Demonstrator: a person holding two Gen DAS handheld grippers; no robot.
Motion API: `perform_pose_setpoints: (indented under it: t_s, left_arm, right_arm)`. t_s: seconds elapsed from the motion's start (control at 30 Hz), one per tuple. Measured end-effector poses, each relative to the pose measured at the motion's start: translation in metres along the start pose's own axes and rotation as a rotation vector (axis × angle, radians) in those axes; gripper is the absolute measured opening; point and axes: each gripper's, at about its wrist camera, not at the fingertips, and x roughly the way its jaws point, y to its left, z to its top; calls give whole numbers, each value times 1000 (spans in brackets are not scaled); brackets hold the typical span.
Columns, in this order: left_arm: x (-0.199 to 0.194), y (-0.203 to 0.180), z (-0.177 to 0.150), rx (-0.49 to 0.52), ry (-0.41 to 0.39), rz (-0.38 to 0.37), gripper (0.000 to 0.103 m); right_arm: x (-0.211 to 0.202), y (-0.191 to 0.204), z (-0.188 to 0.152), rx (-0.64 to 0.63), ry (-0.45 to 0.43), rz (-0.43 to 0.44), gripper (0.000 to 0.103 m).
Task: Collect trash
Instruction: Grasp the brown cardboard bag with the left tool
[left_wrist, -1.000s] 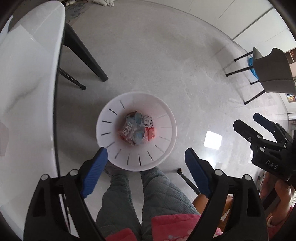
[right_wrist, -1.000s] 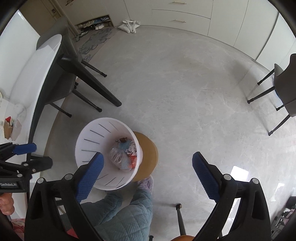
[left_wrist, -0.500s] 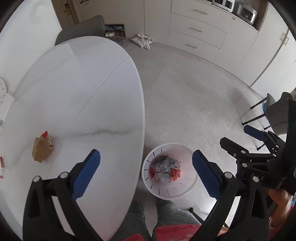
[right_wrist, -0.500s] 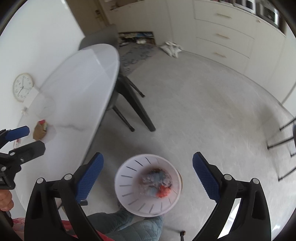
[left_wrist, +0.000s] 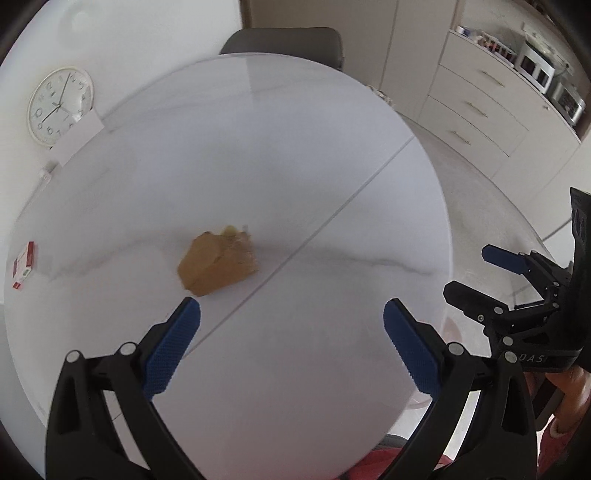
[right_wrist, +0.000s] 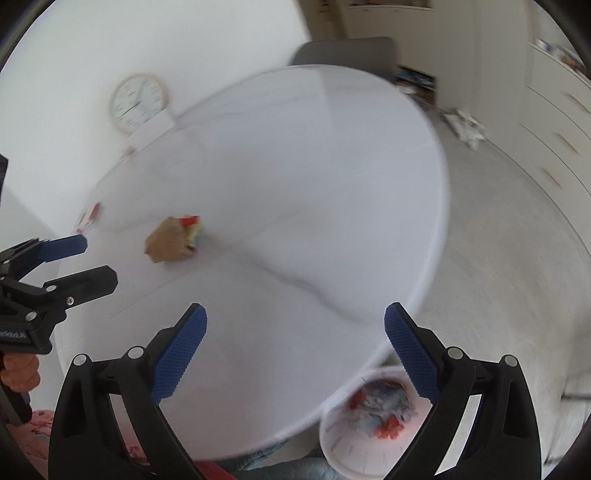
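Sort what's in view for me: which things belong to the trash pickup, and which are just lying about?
Belongs to the job:
- crumpled brown paper bag on the table
- small red and white box near the table's edge, possibly trash
- white bin on the floor, already holding trash

Just lying about:
- wall clock
- grey chair behind the table

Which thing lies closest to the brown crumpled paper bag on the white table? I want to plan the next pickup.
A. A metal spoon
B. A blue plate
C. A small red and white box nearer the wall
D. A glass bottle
C: the only other item on the table near the paper bag is the red and white box, off toward the wall side.
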Motion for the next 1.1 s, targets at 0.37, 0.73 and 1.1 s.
perform_pose_setpoints:
  t_s: [0.37,0.73,1.1]
  left_arm:
    - [60,124,-7,-231,80,-85,95]
    - [102,96,10,-198,69,-119,91]
    - [148,78,33,-239,147,-31,92]
  right_arm:
    - [124,71,83,-271,140,166,58]
    - [167,64,132,-99,339,356,58]
    - [180,29,144,21,334,347,58]
